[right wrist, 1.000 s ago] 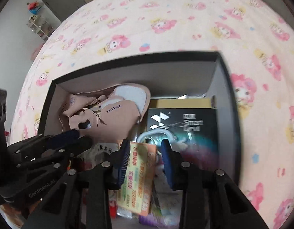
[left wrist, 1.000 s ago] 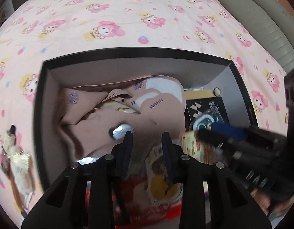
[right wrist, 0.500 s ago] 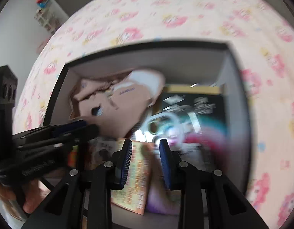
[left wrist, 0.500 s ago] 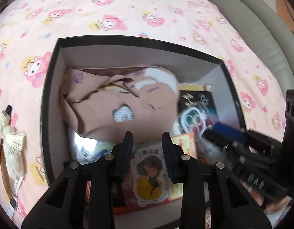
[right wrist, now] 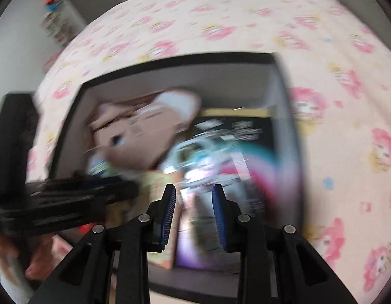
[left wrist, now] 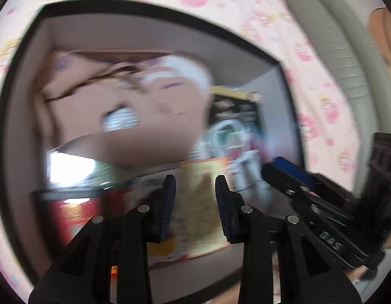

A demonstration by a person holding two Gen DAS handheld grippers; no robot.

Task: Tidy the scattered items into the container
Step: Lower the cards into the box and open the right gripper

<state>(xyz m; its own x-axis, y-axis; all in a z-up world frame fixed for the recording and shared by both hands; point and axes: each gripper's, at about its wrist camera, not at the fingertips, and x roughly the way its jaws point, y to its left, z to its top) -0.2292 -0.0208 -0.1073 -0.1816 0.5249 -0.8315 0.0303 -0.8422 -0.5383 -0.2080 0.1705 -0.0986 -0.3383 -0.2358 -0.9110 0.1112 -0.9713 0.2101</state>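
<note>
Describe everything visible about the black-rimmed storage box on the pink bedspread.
The black-rimmed storage box is rectangular and open-topped, with grey inner walls that look like stiff fabric or board. It sits upright on the pink cartoon-print bedspread. Inside, a crumpled tan fabric piece fills the left side, a flat black printed carton lies at the right, and an orange-yellow packet lies near the front. Motion blur hides finer detail. Both grippers hover over its near edge; neither visibly touches it.

Left gripper jaws apart, empty, over black-rimmed box of blurred items; right gripper alongside.
</note>
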